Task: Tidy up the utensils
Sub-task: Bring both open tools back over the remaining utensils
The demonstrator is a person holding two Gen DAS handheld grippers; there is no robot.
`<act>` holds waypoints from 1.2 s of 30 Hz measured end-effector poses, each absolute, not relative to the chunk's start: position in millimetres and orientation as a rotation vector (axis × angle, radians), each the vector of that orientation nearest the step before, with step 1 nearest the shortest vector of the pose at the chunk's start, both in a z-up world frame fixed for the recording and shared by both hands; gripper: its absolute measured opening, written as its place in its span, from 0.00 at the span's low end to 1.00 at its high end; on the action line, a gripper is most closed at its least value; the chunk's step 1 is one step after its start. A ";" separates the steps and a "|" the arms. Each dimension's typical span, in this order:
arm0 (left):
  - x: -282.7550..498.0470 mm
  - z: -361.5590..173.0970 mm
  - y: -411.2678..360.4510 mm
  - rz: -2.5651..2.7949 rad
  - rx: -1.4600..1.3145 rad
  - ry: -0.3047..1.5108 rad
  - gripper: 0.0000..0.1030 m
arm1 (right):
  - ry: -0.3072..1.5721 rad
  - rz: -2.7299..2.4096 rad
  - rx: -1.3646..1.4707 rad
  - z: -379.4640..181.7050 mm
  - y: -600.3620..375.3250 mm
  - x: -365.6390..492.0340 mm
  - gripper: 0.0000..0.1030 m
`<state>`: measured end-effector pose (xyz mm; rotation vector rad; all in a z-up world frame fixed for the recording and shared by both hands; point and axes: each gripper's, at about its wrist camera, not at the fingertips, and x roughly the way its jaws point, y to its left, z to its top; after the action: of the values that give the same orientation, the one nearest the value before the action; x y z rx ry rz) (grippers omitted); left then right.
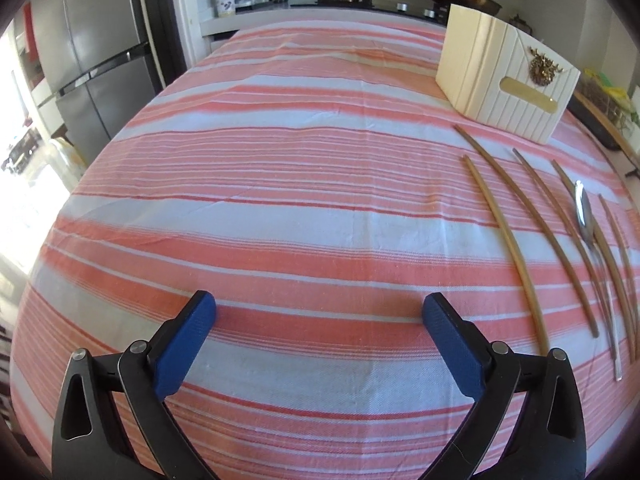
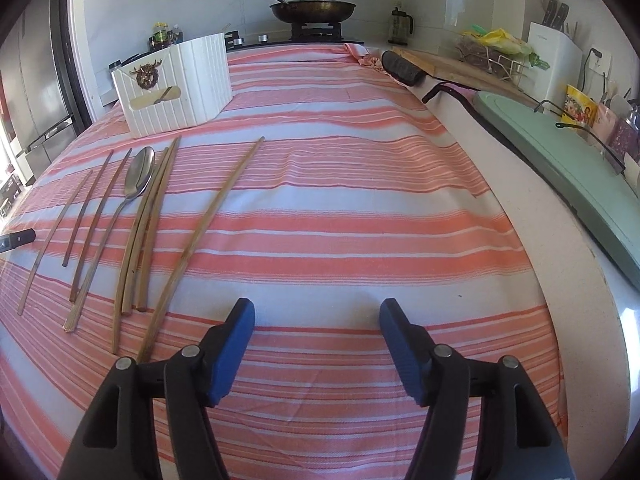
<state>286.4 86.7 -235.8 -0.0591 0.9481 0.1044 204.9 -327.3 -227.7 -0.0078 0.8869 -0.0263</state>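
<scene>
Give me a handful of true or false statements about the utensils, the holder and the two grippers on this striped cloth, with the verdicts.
1. The metal spoon lies among the chopsticks on the striped cloth. True.
2. The white holder lies tipped on its side. False: it stands upright beyond the utensils.
3. The right gripper grips a chopstick. False: its jaws stand open over bare cloth.
4. The left gripper holds nothing. True.
5. A lidded pan sits on the stove behind. True.

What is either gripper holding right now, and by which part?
Nothing. The left gripper and right gripper are both open over bare cloth; chopsticks and spoon lie untouched.
</scene>
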 end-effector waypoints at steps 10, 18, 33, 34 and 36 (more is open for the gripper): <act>287.4 -235.6 86.1 0.106 -0.062 0.967 1.00 | 0.888 -0.022 0.000 -227.9 -328.9 205.5 0.67; 279.8 -234.8 87.8 0.076 -0.050 0.966 1.00 | 0.888 -0.022 0.000 -227.9 -329.0 205.6 0.67; 280.6 -234.3 87.6 0.074 -0.046 0.968 1.00 | 0.888 -0.022 -0.002 -228.0 -328.8 205.6 0.67; 280.6 -234.2 87.7 0.074 -0.046 0.968 1.00 | 0.889 -0.022 -0.002 -228.0 -328.8 205.6 0.67; 281.2 -233.9 87.7 0.069 -0.050 0.969 1.00 | 0.888 -0.022 -0.002 -228.0 -328.8 205.6 0.67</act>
<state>281.2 87.7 -233.9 -0.0501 0.9692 0.0694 205.6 -328.8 -228.0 -0.0016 0.8882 -0.0216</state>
